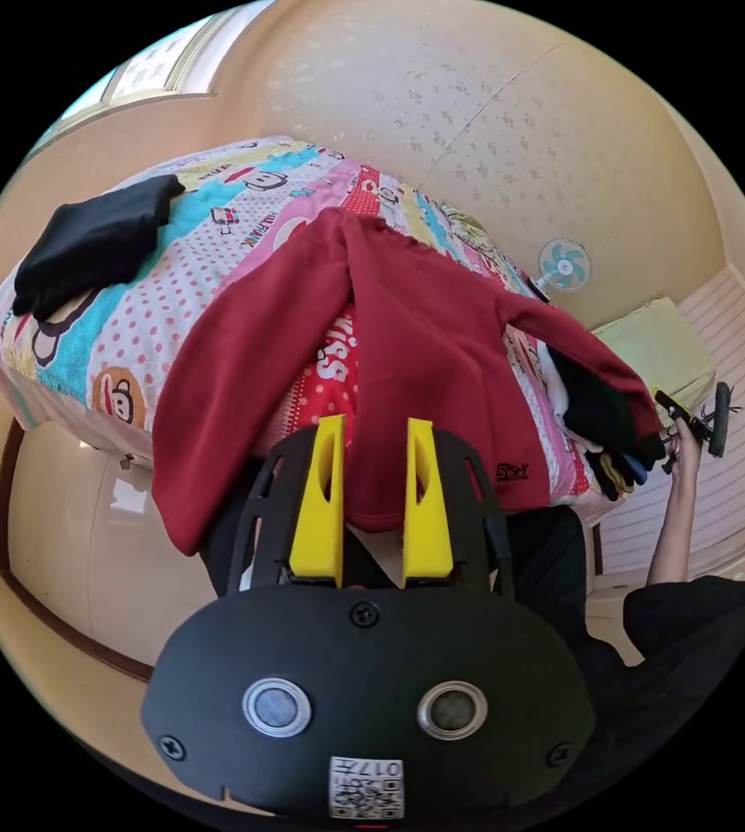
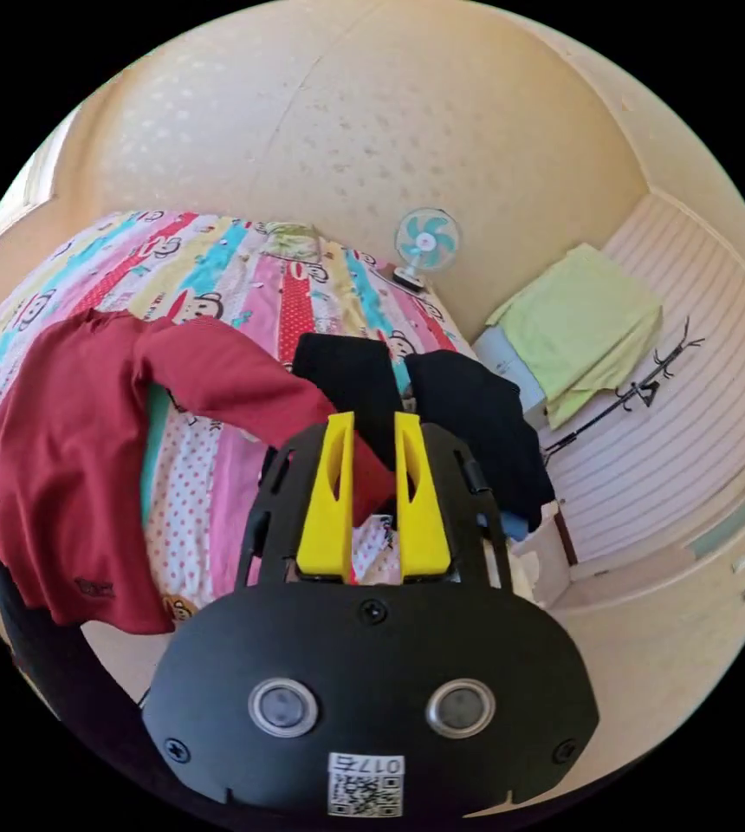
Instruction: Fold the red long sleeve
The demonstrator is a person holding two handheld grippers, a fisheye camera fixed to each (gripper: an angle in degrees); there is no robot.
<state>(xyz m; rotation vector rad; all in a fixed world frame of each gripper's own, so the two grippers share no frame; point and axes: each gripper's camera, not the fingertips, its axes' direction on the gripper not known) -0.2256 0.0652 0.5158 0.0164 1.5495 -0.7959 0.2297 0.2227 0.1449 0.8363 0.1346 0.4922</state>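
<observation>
1. Plainly, from the left gripper view, as to risks:
   - Found the left gripper (image 1: pixel 376 425) at the hem of the shirt (image 1: pixel 424 347), jaws moderately apart with red cloth between them. Could not tell whether gripped or merely lying behind.
   - Might have slid off the bed (image 1: pixel 130 338) if that hem was loose, since the hem and one sleeve hung over the edge.
   - Might have dragged into the dark pile (image 1: pixel 602 416) under the far sleeve, which stretched toward the right gripper (image 1: pixel 693 425).

2. Same view, as to looks:
   - Lay face down or back up (could not tell which) across the near bed edge.
   - Was dark red, thick and unfolded, with one sleeve draped left and the other pulled right.

3. Right gripper view, as to risks:
   - Saw the right gripper (image 2: pixel 373 418) narrow, with the cuff pinched between its jaws.
   - Judged the bite shallow, so a sharp tug could have freed the cuff.
   - Could also have snagged the black clothes (image 2: pixel 476 416) just beyond.

4. Same view, as to looks:
   - Showed the shirt (image 2: pixel 52 468) bunched and wrinkled at the bed's near corner, sleeve raised off the sheet.
</observation>
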